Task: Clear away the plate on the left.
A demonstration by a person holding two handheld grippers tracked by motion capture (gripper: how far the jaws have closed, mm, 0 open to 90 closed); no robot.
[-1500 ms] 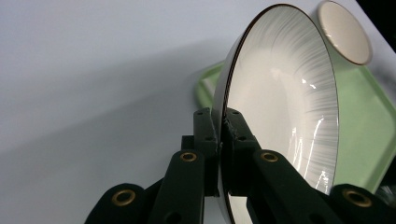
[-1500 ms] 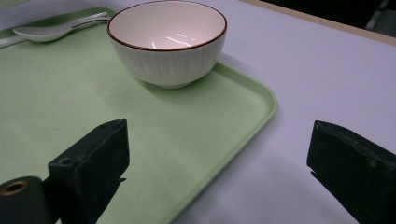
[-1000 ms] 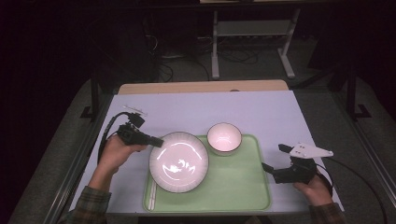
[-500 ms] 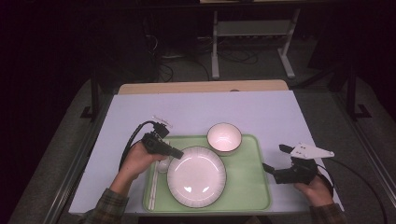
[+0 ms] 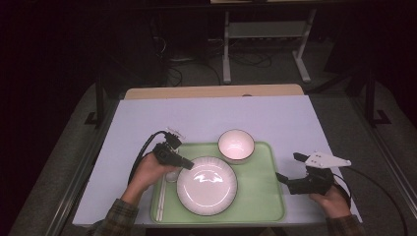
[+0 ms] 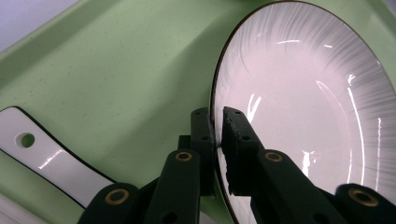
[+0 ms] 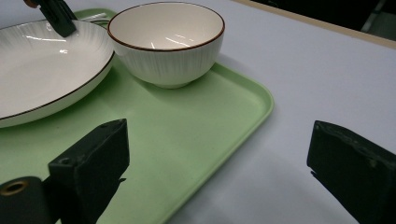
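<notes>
A large white plate [image 5: 209, 187] with a dark rim lies at the front middle of the green tray [image 5: 260, 196]. My left gripper [image 5: 189, 166] reaches in from the left and straddles the plate's left rim. In the left gripper view the plate [image 6: 303, 116] has its edge filling the narrow gap of my left gripper [image 6: 217, 116], whose jaws have just been opening a little. A white bowl [image 5: 236, 146] stands upright behind the plate. My right gripper [image 5: 287, 166] hangs open beside the tray's right edge, holding nothing. In its own view, my right gripper [image 7: 219, 163] faces the bowl [image 7: 166, 42].
A white ceramic spoon [image 6: 42, 154] lies on the tray [image 6: 116, 70] just left of the plate, under my left hand. Pale chopsticks [image 5: 160, 196] lie along the tray's left edge. The tray sits on a lilac table top [image 5: 221, 115] with dark floor around it.
My left gripper carried the plate rightward and toward the front, from over the tray's left edge to the tray's front middle. The right gripper stayed still.
</notes>
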